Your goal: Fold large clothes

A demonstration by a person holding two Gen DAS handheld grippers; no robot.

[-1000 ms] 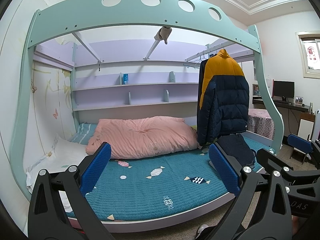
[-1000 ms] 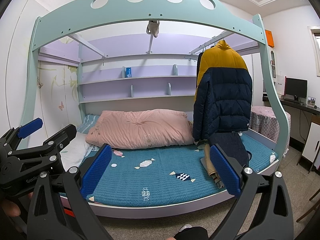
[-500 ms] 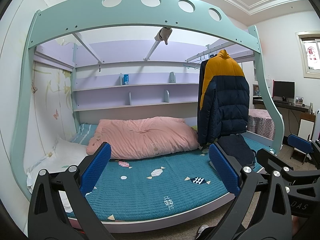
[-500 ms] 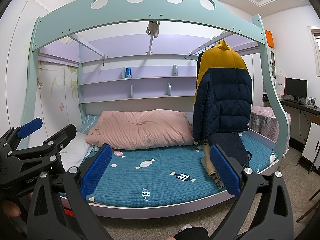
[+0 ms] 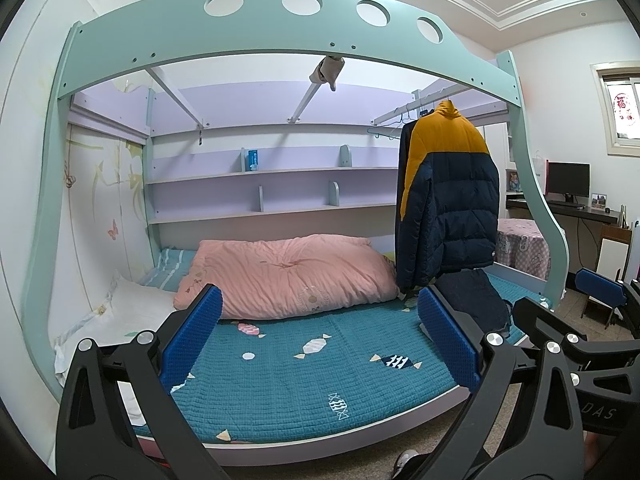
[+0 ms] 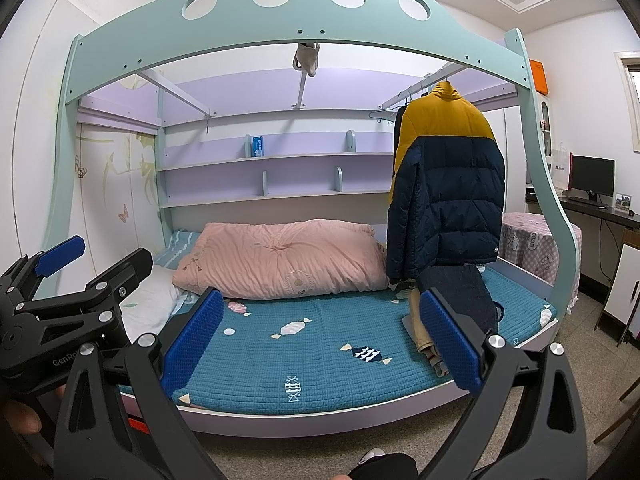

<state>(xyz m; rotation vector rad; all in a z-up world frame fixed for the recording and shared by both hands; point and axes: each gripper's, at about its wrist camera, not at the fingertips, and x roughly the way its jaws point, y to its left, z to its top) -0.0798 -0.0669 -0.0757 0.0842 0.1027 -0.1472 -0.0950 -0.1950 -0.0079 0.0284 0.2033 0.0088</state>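
Note:
A puffer jacket (image 5: 448, 196) (image 6: 446, 184), yellow on top and navy below, hangs from a rail under the upper bunk at the right. Below it a dark folded garment (image 5: 474, 304) (image 6: 460, 292) lies on the teal bedspread (image 5: 312, 364) (image 6: 312, 356), on top of a tan one (image 6: 420, 328). My left gripper (image 5: 318, 336) is open and empty, held in front of the bed, well short of the jacket. My right gripper (image 6: 320, 336) is open and empty too, at about the same distance. The left gripper (image 6: 60, 280) shows at the left of the right wrist view.
A pink duvet (image 5: 284, 272) lies bunched at the back of the bed, a white pillow (image 5: 132, 312) at the left. The mint bed frame (image 5: 280, 36) arches overhead. A desk with a monitor (image 5: 568, 180) and a stool (image 5: 600, 284) stand at the right. A shoe (image 6: 372, 456) shows on the floor.

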